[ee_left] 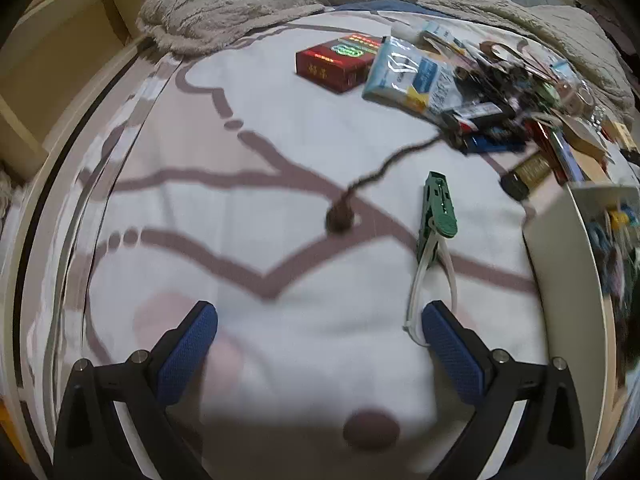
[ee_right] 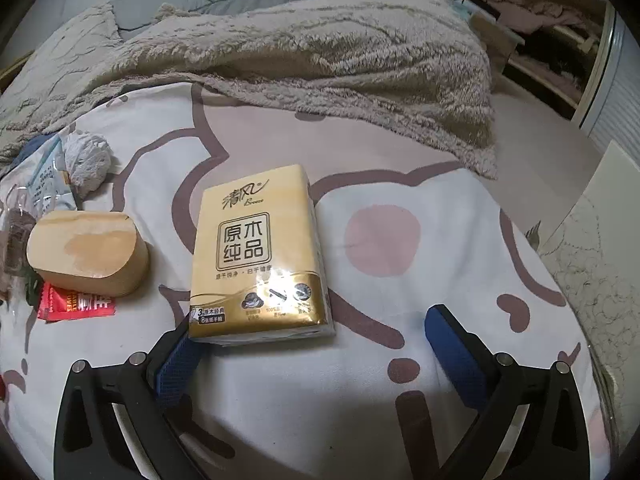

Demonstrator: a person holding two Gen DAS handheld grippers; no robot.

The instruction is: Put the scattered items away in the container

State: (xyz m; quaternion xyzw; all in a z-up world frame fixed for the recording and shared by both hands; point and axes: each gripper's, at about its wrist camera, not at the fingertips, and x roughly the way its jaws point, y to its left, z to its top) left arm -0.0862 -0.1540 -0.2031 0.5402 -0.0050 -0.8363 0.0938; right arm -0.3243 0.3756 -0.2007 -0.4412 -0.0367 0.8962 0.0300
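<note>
Two grippers hang over a bed sheet (ee_right: 280, 380) printed with brown outlines and pink spots, both with blue pads spread wide and nothing between them. The right gripper (ee_right: 316, 336) faces a gold tissue pack (ee_right: 258, 256) with glossy wrap and Chinese lettering, lying flat in the sheet's middle; its near left corner overlaps the left finger's tip (contact unclear). Left of the pack sits a tan oval wooden box (ee_right: 86, 252), with a red sachet (ee_right: 76, 304) at its near side and crumpled plastic wrappers (ee_right: 40, 184) toward the sheet's left edge. A shaggy beige blanket (ee_right: 320, 72) covers the far edge. The left gripper (ee_left: 320, 328) looks at a green clip (ee_left: 436, 212) with a white loop reaching its right finger, a dark cord (ee_left: 384, 164) ending in a round knob, a red carton (ee_left: 336, 62), a pale blue packet (ee_left: 408, 74), and a blurred heap of lighters and small packets (ee_left: 520, 120) toward the far right corner. Only this view shows the white container (ee_left: 560, 248) at the right edge, with colourful things inside
</note>
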